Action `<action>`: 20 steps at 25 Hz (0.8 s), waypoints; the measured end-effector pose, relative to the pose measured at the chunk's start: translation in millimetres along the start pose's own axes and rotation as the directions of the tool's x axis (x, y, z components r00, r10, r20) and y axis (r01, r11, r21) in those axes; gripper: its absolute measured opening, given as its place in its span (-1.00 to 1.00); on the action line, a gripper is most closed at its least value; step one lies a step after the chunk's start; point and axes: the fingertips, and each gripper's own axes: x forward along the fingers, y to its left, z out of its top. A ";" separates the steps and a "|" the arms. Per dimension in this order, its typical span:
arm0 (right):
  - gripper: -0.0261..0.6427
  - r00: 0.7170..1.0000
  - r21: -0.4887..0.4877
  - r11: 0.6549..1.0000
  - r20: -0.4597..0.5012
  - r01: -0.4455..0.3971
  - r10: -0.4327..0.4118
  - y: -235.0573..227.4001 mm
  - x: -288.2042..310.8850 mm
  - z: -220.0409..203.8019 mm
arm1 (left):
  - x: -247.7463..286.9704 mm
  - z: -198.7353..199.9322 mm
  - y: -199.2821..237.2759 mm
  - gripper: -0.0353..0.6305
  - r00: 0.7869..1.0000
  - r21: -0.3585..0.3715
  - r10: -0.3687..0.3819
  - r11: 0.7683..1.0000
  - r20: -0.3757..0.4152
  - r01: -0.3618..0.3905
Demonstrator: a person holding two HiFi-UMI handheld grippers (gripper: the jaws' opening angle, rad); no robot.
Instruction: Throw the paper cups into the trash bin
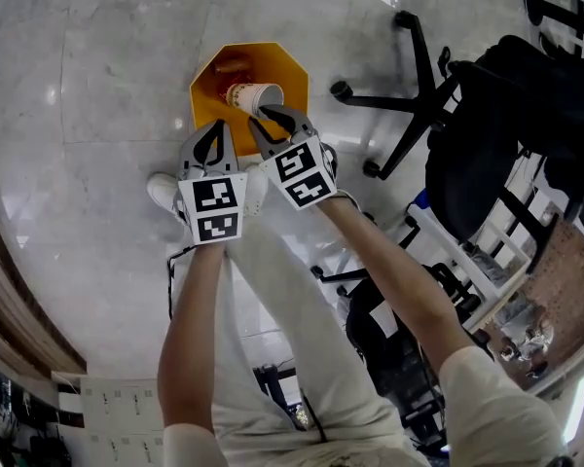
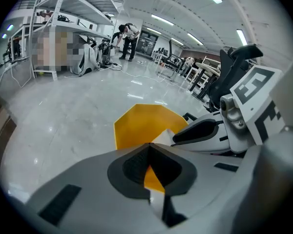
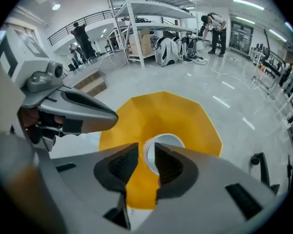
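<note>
An orange octagonal trash bin [image 1: 212,78] stands on the grey floor below both grippers. A white paper cup [image 1: 255,95] lies on its side above the bin's mouth, right at the tips of my right gripper [image 1: 273,116]. In the right gripper view the jaws stand apart, and the cup's rim [image 3: 169,141] shows just past them over the bin [image 3: 190,117]; the pads do not press on it. My left gripper [image 1: 214,130] hovers close on the left at the bin's near edge, shut and empty. Its tips [image 2: 147,145] meet over the bin [image 2: 139,123].
The person's white shoe [image 1: 162,191] and legs are close to the bin. A black office chair base [image 1: 409,95] and a chair draped in black [image 1: 526,125] stand to the right. Metal shelving [image 3: 136,18] and distant people line the hall.
</note>
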 end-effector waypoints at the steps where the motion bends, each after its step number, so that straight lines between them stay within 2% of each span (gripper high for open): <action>1: -0.56 1.000 0.008 1.000 0.000 -0.009 0.009 -0.5 -3.1 0.1 | -0.3 0.8 -3.5 -0.88 1.000 0.000 -0.006 1.000 -0.001 0.006; 3: -0.56 1.000 0.004 1.000 0.006 -0.008 0.008 -2.9 -11.2 3.2 | -1.4 4.1 -9.0 -0.88 1.000 0.002 -0.015 1.000 0.002 0.015; 7: -0.69 1.000 -0.021 1.000 0.023 0.005 -0.004 2.6 -32.8 12.4 | -19.7 12.8 -11.1 -0.88 1.000 0.000 -0.007 1.000 0.003 0.007; 10: -0.79 0.999 0.007 1.000 0.051 -0.003 0.003 4.4 -54.9 26.4 | -38.8 29.9 -17.8 -0.88 1.000 -0.014 -0.010 1.000 0.016 0.010; 15: -0.85 0.997 0.038 0.999 0.083 -0.006 0.003 13.9 -105.4 56.6 | -84.0 59.4 -32.3 -0.88 1.000 -0.010 -0.011 1.000 0.027 0.012; 20: -0.90 0.990 0.039 0.999 0.139 0.012 -0.018 32.1 -177.1 96.1 | -145.5 106.7 -48.9 -0.88 0.997 -0.004 -0.008 1.000 0.073 0.008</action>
